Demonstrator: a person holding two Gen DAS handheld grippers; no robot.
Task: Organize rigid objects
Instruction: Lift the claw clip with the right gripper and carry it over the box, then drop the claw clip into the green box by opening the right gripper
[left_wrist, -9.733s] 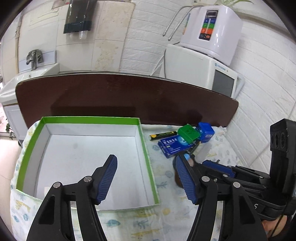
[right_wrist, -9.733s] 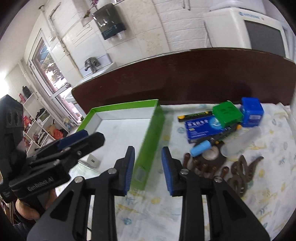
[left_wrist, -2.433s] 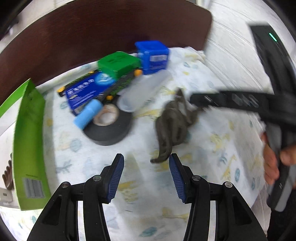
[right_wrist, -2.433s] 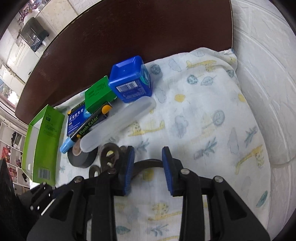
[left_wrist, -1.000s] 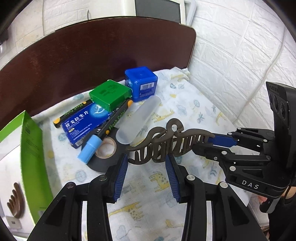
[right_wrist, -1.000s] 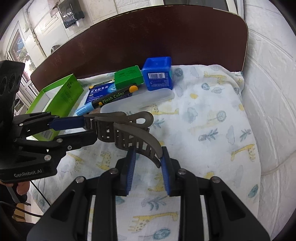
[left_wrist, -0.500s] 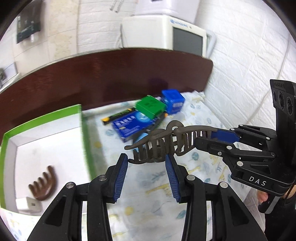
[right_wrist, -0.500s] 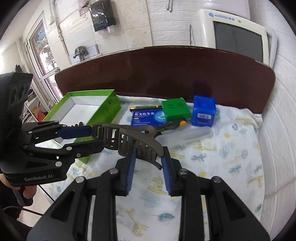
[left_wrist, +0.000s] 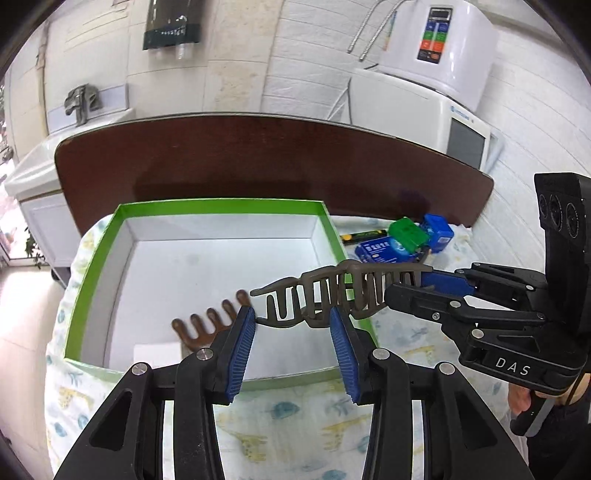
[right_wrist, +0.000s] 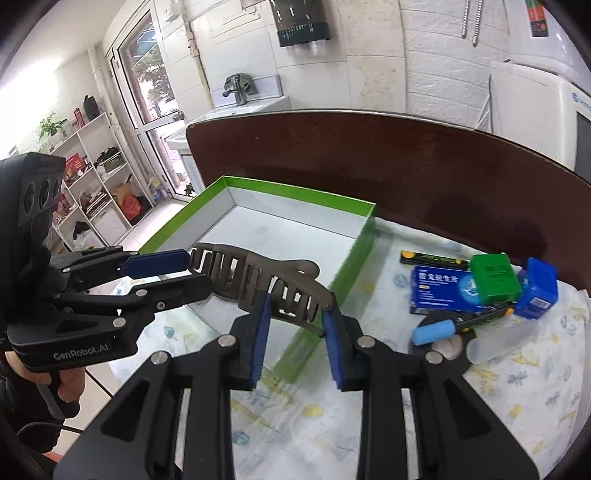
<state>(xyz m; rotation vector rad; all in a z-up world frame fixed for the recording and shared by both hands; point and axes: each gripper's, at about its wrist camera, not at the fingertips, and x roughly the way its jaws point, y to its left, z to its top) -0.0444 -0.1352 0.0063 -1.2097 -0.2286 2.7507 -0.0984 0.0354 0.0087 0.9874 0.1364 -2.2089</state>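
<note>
Altogether two hair claws: grey one (left_wrist: 343, 291) held, brown one (left_wrist: 210, 325) in green box (left_wrist: 221, 210).

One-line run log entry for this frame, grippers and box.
left gripper: shut on hair claw clip | right gripper: shut on same clip | green box: brown comb piece inside

A grey-brown hair clip (left_wrist: 343, 291) hangs over a green-rimmed, white-lined box (left_wrist: 221, 206) on an animal-print cloth (left_wrist: 280, 424).

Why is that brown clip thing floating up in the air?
It isn't floating. Both grippers hold the brown hair clip, one at each end, above the green box. Its twin already lies inside. Nothing else looks odd.
</note>
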